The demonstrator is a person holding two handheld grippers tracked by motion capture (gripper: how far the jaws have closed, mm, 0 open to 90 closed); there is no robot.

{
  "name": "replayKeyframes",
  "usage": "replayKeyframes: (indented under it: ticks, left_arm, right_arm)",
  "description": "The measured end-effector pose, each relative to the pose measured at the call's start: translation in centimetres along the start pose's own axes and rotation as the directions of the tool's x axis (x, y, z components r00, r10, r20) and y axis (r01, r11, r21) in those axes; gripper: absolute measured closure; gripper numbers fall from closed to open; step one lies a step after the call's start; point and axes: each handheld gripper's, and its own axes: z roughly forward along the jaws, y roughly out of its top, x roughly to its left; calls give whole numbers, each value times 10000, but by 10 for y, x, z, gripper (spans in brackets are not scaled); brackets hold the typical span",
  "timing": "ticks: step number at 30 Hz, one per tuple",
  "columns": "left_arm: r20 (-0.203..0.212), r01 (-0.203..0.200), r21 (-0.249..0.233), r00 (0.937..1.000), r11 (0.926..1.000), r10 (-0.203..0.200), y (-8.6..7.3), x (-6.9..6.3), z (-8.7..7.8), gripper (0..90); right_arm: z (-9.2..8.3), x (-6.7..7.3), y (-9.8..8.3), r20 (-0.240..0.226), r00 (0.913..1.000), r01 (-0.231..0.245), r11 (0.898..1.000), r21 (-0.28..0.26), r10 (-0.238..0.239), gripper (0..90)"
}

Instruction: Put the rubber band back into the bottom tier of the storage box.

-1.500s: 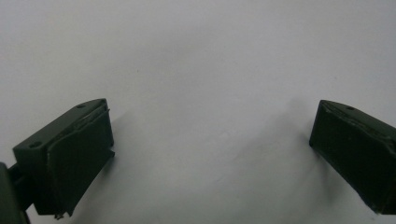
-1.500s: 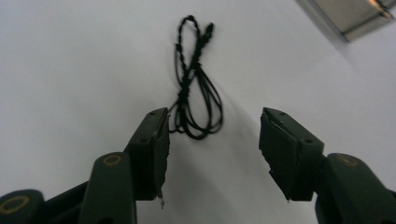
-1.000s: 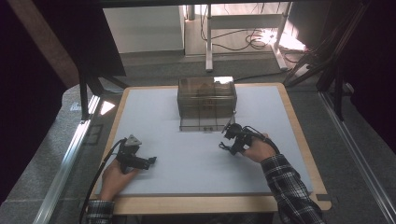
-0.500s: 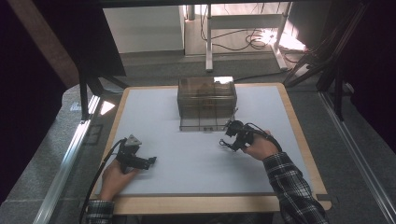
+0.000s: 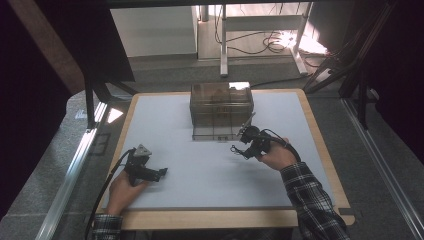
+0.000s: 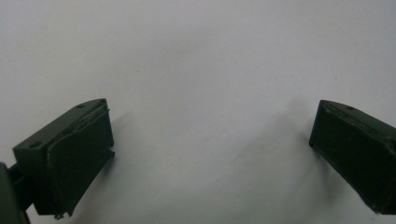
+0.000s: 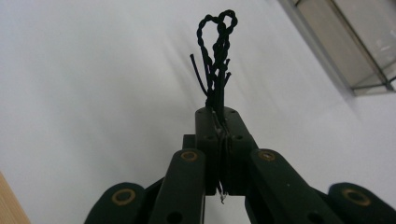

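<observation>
Gripper on my right (image 7: 223,122) is closed on the twisted black cord (image 7: 215,56), light and limp, best pinched low near its loose ends.

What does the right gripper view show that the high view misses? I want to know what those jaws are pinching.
The right gripper view shows detail: the jaws pressed together on a black twisted wire whose loop sticks out past the tips, with loose strand ends. The high view shows the layout: the left gripper with its jaws apart on the white mat, both hands, and the whole transparent box. Shared: the right gripper, the white mat and a corner of the transparent box.
</observation>
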Motion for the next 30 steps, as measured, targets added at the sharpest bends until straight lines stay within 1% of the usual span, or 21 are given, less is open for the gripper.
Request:
replayKeyframes:
  ticks: [6, 10, 17, 30]
  left_arm:
    - [-1, -2, 2, 10000, 10000, 2, 0, 0, 0, 0]
    - [0, -1, -1, 10000, 10000, 1, 0, 0, 0, 0]
    - [-3, -3, 0, 10000, 10000, 3, 0, 0, 0, 0]
    - [-3, -1, -2, 10000, 10000, 1, 0, 0, 0, 0]
  right_arm:
    - [0, 1, 2, -34, 10000, -15, 9981, -610, 13, 854]
    - [0, 1, 3, -58, 10000, -80, 9948, -1011, 75, 854]
    - [3, 2, 6, -54, 9998, -217, 9891, -1458, 211, 854]
    - [6, 6, 13, 57, 9997, -230, 9773, -2105, 248, 855]
